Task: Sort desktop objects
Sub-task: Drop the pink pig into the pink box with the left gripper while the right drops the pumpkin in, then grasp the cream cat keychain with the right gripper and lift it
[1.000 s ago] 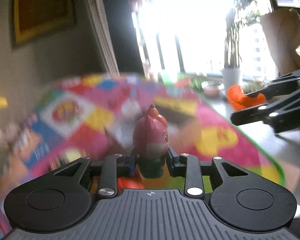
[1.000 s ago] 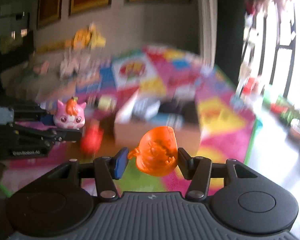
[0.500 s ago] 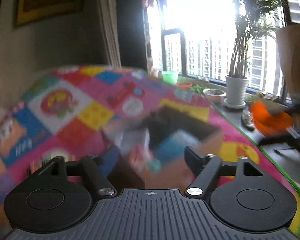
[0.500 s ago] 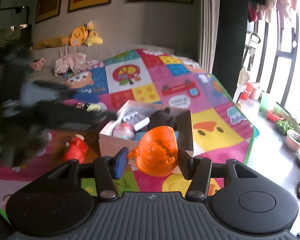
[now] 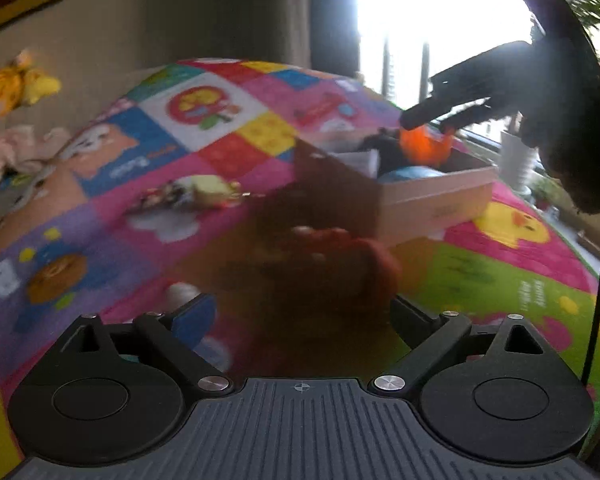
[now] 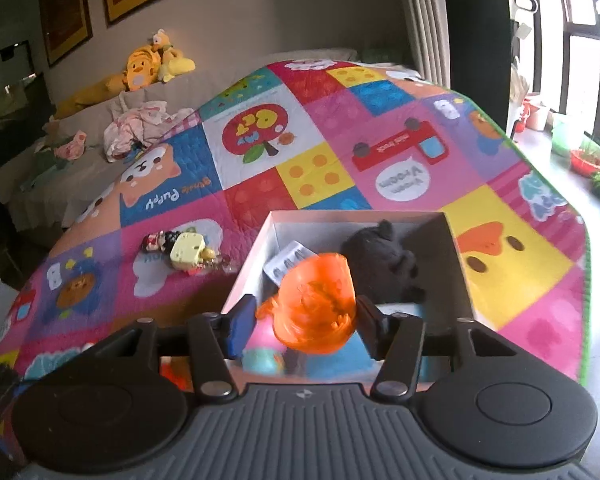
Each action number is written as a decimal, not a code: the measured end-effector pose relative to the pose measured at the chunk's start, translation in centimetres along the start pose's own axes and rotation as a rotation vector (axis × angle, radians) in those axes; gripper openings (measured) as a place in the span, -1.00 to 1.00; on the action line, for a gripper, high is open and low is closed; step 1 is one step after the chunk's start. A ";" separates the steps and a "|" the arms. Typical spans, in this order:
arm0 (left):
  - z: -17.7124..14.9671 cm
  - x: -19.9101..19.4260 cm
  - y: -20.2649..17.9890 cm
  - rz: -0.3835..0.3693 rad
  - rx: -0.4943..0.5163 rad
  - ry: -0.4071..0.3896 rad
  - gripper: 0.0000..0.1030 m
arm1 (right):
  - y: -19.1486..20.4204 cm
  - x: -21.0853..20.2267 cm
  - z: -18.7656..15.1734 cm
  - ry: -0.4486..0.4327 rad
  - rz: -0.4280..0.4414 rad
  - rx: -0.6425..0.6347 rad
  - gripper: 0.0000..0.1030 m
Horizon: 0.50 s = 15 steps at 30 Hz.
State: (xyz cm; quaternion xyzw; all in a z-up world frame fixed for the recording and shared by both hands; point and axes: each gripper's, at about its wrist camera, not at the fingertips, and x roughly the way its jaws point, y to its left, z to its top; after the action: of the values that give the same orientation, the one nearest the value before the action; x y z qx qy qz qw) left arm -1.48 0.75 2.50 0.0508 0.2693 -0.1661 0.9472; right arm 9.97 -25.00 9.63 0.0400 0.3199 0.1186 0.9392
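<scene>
Orange toy (image 6: 315, 300) between the opening right gripper's (image 6: 306, 322) jaws.

Each view looks forward and downward along its own hand-held gripper. The left one sits low and close over the patchwork play mat (image 5: 220, 128), with the open box (image 5: 432, 196) ahead to its right. The right one hangs just above that box (image 6: 456, 240), looking into it. Both views share the box, the mat and the small toys (image 6: 184, 250) left of the box.
</scene>
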 end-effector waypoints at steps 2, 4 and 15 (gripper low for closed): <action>-0.3 -0.3 0.9 0.016 -0.015 -0.006 0.95 | 0.2 -0.2 0.0 -0.012 -0.004 0.013 0.29; -0.7 -0.4 1.6 0.038 -0.025 -0.006 0.95 | 0.6 -0.8 -0.3 -0.022 -0.027 0.006 0.29; -2.1 0.2 5.0 0.121 -0.216 0.025 0.96 | 8.8 -1.7 -8.1 0.047 0.051 -0.312 0.58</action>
State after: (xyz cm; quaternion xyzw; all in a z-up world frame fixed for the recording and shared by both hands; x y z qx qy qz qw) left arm -0.63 5.82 0.58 -0.0331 0.2939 -0.0783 0.9520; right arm 2.01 -16.95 5.59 -0.1008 0.3181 0.1915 0.9230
